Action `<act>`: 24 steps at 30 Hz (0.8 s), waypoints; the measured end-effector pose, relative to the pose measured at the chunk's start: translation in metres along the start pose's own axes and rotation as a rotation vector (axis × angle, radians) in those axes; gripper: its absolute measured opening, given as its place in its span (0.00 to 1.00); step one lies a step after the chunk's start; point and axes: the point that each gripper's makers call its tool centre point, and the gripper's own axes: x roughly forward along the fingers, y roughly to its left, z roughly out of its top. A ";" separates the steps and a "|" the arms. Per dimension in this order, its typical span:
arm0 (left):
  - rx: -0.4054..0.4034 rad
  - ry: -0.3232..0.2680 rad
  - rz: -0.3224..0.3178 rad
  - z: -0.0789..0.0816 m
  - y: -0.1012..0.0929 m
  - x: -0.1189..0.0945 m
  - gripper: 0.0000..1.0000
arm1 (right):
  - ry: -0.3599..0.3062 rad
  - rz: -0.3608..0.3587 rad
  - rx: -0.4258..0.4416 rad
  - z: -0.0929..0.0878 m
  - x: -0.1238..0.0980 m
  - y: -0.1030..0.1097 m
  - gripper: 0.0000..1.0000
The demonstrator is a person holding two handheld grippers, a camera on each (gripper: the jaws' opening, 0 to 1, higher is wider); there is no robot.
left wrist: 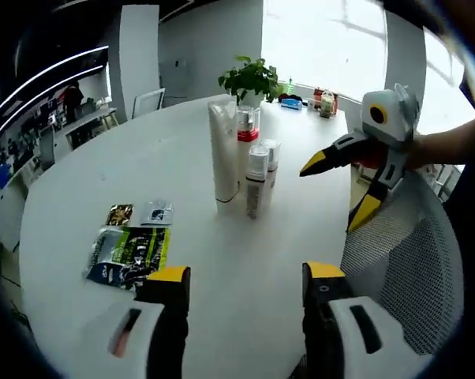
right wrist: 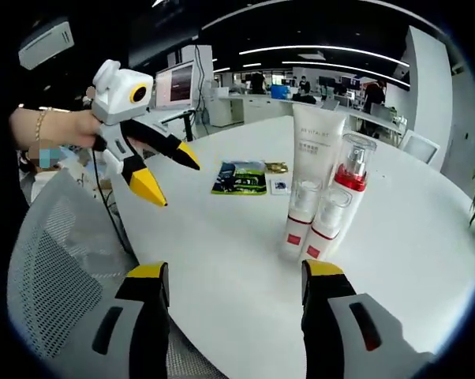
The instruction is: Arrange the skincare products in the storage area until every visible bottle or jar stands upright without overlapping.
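In the left gripper view, the left tool (left wrist: 245,276) is seen with its two yellow-tipped jaws spread wide apart, nothing held between them. The right tool (left wrist: 332,193) is seen at the right of the same view, raised in the air, its yellow-tipped jaws parted and empty, gripped by a hand (left wrist: 427,150) whose bare forearm runs off to the right. In the right gripper view, the right tool (right wrist: 236,276) is shown with jaws set wide and empty. The left tool (right wrist: 174,178) is held aloft at the left by a hand (right wrist: 76,130) with a bracelet at the wrist, its jaws apart.
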 end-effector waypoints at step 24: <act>-0.238 -0.131 0.196 -0.021 0.016 -0.057 0.78 | -0.017 -0.037 0.012 0.002 -0.013 0.004 0.84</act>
